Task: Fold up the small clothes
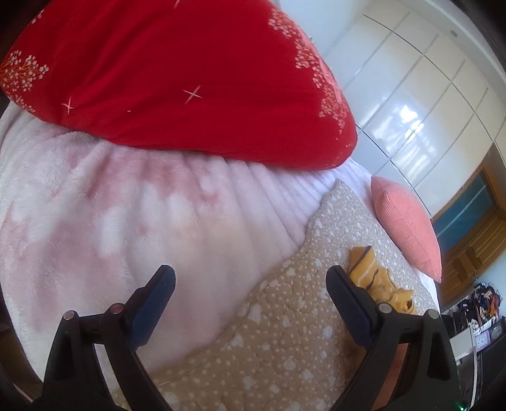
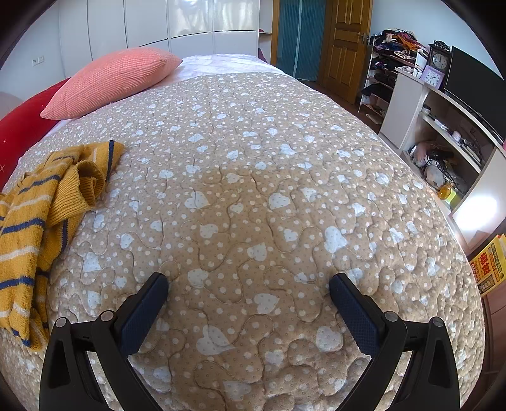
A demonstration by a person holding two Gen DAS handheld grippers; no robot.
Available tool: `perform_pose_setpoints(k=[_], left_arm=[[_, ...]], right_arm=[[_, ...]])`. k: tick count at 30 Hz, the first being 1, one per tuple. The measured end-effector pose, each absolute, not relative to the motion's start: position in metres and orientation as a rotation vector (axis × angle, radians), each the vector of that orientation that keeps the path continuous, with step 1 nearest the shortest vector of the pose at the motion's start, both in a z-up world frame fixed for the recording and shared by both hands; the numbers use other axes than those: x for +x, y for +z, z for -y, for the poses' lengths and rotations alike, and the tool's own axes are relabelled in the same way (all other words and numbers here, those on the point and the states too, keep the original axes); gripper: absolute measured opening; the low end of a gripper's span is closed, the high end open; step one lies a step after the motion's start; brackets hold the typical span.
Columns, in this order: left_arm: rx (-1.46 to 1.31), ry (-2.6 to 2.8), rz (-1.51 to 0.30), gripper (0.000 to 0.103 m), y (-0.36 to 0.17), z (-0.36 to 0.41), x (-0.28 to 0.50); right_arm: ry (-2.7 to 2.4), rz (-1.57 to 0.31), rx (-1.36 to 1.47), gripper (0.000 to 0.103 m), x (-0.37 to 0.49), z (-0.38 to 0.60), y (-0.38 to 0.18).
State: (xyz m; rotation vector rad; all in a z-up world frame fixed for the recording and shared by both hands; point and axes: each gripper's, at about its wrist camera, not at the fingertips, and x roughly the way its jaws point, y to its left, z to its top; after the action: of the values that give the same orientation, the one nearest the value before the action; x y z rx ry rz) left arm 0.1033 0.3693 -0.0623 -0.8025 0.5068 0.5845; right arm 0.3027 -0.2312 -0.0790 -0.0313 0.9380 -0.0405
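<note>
A small yellow knitted garment with blue and white stripes (image 2: 38, 218) lies crumpled on the tan heart-patterned quilt (image 2: 253, 177), at the left of the right wrist view. My right gripper (image 2: 248, 281) hangs open over bare quilt, to the right of the garment and apart from it. In the left wrist view the same garment (image 1: 376, 278) lies just beyond the right finger, partly hidden by it. My left gripper (image 1: 249, 275) is open and holds nothing, above the border between the quilt (image 1: 284, 332) and a pink fleece blanket (image 1: 126, 215).
A red patterned duvet (image 1: 177, 82) is piled on the fleece blanket. A coral pillow (image 2: 114, 79) rests at the head of the bed. White wardrobes (image 2: 189, 28) stand behind. A desk with shelves, clocks and a dark screen (image 2: 468, 82) runs along the bed's right side.
</note>
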Motion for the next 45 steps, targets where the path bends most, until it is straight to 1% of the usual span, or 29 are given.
perform_pose_setpoints(k=[8, 27, 36, 42, 45], left_arm=[[-0.779, 0.512, -0.511, 0.096, -0.056, -0.346, 0.111], [-0.519, 0.39, -0.563, 0.096, -0.043, -0.25, 0.14], [-0.477, 0.342, -0.619, 0.096, -0.049, -0.233, 0.154], [-0.423, 0.344, -0.604, 0.096, -0.048, -0.22, 0.153], [-0.421, 0.353, -0.629, 0.096, -0.054, -0.218, 0.157]], right_arm=[[-0.041, -0.938, -0.031, 0.103, 0.303, 0.232, -0.08], [-0.04, -0.937, -0.031, 0.103, 0.303, 0.231, -0.079], [-0.042, -0.937, -0.031, 0.103, 0.301, 0.231, -0.079], [-0.042, -0.938, -0.032, 0.103, 0.303, 0.231, -0.079], [-0.043, -0.938, -0.032, 0.103, 0.302, 0.231, -0.079]])
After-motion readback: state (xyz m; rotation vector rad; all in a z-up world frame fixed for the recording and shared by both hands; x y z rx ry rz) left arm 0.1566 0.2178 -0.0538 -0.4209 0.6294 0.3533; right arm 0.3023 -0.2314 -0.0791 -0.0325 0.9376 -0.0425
